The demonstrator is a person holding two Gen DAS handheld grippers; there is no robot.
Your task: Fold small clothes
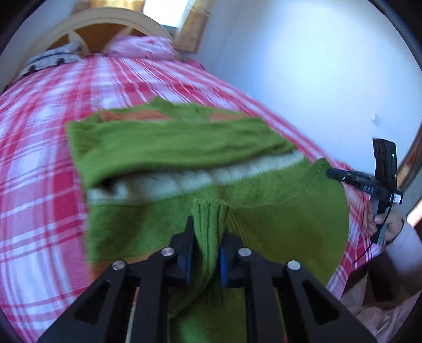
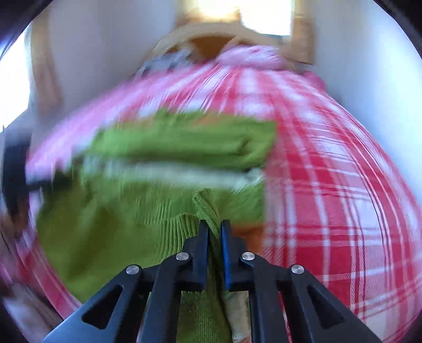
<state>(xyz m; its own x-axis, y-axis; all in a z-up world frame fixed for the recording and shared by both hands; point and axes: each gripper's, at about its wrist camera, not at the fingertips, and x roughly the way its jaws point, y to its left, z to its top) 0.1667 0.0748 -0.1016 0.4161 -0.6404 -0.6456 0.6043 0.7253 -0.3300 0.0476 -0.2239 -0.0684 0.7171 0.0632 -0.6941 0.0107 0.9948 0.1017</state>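
Pinching a bunched ridge of ribbed hem between its blue-padded jaws, the left gripper is seen nearly closed on the green knitted garment with a white fleecy lining. In the right wrist view, the right gripper is likewise clamped almost fully together on a fold of the same ribbed edge, though much is blurred there. The garment is spread on the red, pink and white checked bedspread, its far part folded over so that a strip of lining is exposed. The right gripper is also seen at the garment's right corner, held by a hand. Farther off, a pink pillow lies against a cream curved headboard.
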